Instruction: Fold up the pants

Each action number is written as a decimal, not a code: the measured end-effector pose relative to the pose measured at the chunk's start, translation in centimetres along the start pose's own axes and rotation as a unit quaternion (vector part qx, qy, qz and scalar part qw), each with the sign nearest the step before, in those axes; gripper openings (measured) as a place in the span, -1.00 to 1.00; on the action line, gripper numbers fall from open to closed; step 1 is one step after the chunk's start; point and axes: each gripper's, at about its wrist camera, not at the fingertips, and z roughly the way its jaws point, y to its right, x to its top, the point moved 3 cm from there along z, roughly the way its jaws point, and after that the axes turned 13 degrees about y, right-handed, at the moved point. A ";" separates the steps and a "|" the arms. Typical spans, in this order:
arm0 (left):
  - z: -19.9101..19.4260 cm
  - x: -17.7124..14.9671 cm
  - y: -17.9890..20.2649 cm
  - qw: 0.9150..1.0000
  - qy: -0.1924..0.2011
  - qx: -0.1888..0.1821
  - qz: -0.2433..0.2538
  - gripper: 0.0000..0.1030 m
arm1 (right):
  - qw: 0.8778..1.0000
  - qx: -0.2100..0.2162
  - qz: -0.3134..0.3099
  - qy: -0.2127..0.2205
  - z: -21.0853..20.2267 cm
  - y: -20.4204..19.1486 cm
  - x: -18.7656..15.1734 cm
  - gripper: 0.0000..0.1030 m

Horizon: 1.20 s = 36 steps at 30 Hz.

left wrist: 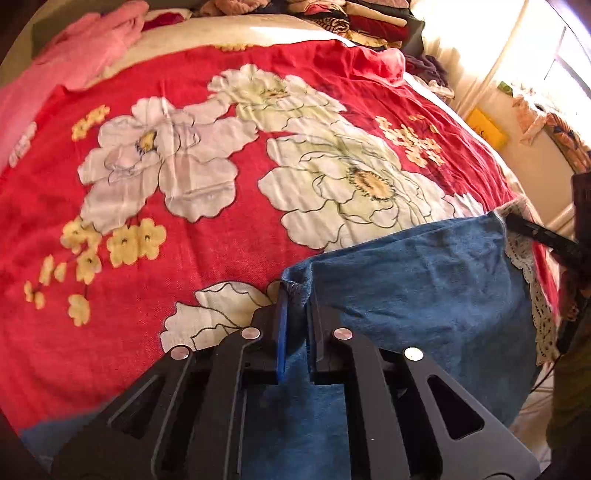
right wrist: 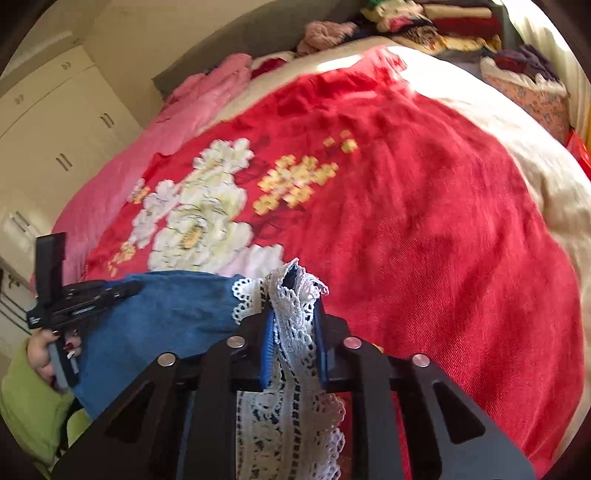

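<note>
Blue denim pants [left wrist: 417,273] with white lace trim [left wrist: 532,295] hang over the near edge of a bed covered by a red floral sheet [left wrist: 221,240]. My left gripper [left wrist: 297,291] is shut on the left corner of the denim edge. My right gripper [right wrist: 293,280] is shut on the lace trim [right wrist: 295,325] at the pants' other corner; it shows in the left wrist view [left wrist: 517,223] at the right end of the stretched edge. The left gripper shows in the right wrist view [right wrist: 125,290] at the denim's [right wrist: 162,314] far left. The pants' lower part is hidden below both grippers.
A pink blanket [left wrist: 62,74] lies at the bed's far left. Piles of folded clothes [left wrist: 362,22] sit at the head of the bed. White cupboards [right wrist: 55,122] stand to the left. A bright window and a yellow item [left wrist: 487,127] are at the right.
</note>
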 end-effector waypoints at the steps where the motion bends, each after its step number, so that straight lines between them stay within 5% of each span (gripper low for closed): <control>1: -0.5 0.4 0.4 1.000 0.011 0.009 0.016 -0.96 | 1.000 0.010 -0.011 0.018 -0.7 -0.3 0.8 -0.69; 3: -1.1 1.4 0.8 0.999 0.031 0.022 0.034 -0.96 | 0.999 0.012 -0.033 0.040 -1.1 -0.4 2.1 -0.69; 9: 1.9 0.6 0.1 0.999 0.008 0.035 0.024 -0.93 | 0.994 -0.070 -0.071 -0.048 4.3 1.2 0.1 -0.64; 13: 1.8 0.4 -0.5 0.999 0.020 0.033 0.013 -0.82 | 0.994 -0.076 -0.063 -0.040 4.2 1.7 -0.2 -0.51; 16: 0.3 0.8 -0.8 0.999 0.027 0.042 0.006 -0.56 | 0.994 -0.093 -0.056 -0.019 2.0 1.6 0.5 -0.22; 22: -5.6 0.3 -1.1 0.996 0.072 0.058 0.007 -0.34 | 0.996 -0.081 0.015 0.034 -6.1 1.9 -0.2 -0.18; 28: -10.8 -3.4 -1.4 0.995 0.090 0.050 -0.012 -0.13 | 0.996 -0.079 0.042 0.014 -10.4 1.4 -4.7 -0.15; 36: -13.7 -9.2 -6.4 0.987 0.058 0.137 -0.067 0.07 | 0.996 -0.074 0.045 -0.026 -8.9 0.1 -8.0 -0.15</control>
